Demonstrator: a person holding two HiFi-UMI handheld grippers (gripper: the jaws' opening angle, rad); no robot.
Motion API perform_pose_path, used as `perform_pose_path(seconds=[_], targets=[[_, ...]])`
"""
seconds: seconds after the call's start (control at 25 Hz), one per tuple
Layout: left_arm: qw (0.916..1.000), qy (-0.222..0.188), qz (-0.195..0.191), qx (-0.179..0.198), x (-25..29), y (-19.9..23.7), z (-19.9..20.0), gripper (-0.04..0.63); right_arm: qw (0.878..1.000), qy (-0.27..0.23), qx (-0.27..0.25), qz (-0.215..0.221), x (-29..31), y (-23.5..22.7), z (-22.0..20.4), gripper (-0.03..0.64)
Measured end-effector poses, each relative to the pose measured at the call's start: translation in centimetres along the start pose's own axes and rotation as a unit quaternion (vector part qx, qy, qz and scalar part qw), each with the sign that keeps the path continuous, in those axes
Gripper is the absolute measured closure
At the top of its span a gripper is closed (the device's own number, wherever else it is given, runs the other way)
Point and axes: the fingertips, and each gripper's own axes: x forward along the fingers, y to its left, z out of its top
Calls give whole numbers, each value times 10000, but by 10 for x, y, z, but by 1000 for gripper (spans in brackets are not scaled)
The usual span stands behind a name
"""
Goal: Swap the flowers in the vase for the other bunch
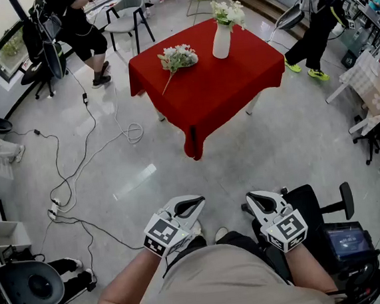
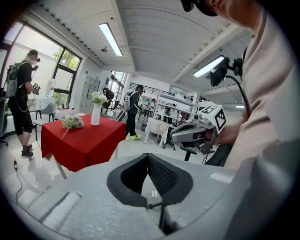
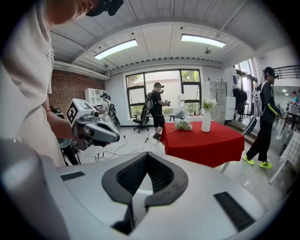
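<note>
A white vase (image 1: 221, 41) with white flowers (image 1: 228, 12) stands at the far side of a table with a red cloth (image 1: 217, 88). A second bunch of white flowers (image 1: 177, 57) lies flat on the cloth to its left. Both grippers are held close to the person's body, well short of the table. My left gripper (image 1: 196, 201) is shut with nothing in it, and so is my right gripper (image 1: 252, 197). The left gripper view shows the left gripper's (image 2: 148, 155) jaws meeting, with the vase (image 2: 95, 114) far off. The right gripper's (image 3: 146, 154) jaws meet likewise.
Cables (image 1: 78, 172) trail over the floor left of the table. A black office chair (image 1: 335, 234) stands by the person's right side. Chairs (image 1: 127, 17) and a standing person (image 1: 74, 25) are beyond the table at left; another person (image 1: 321, 22) walks at right.
</note>
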Motion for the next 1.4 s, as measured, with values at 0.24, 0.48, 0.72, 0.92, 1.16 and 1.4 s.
perform_pose_path(seconds=[0.24, 0.48, 0.72, 0.92, 1.16, 1.4], targets=[[9993, -181, 330, -42, 6, -27, 15, 588, 9995, -222, -210, 84, -31, -8, 0, 606], [9992, -139, 381, 18, 34, -75, 19, 588, 9993, -353, -146, 38, -76, -34, -29, 606], [9993, 18, 355, 136, 53, -94, 21, 588, 9988, -474, 71, -9, -93, -47, -45, 586], [9989, 98, 201, 400, 73, -80, 36, 588, 9980, -561, 143, -251, -84, -66, -39, 491], [9985, -60, -92, 535, 106, -34, 62, 588, 9970, -470, 310, -535, -53, -101, -32, 491], [9979, -185, -430, 452, 126, 41, 102, 584, 9942, -412, 430, -891, 3, -150, 14, 489]])
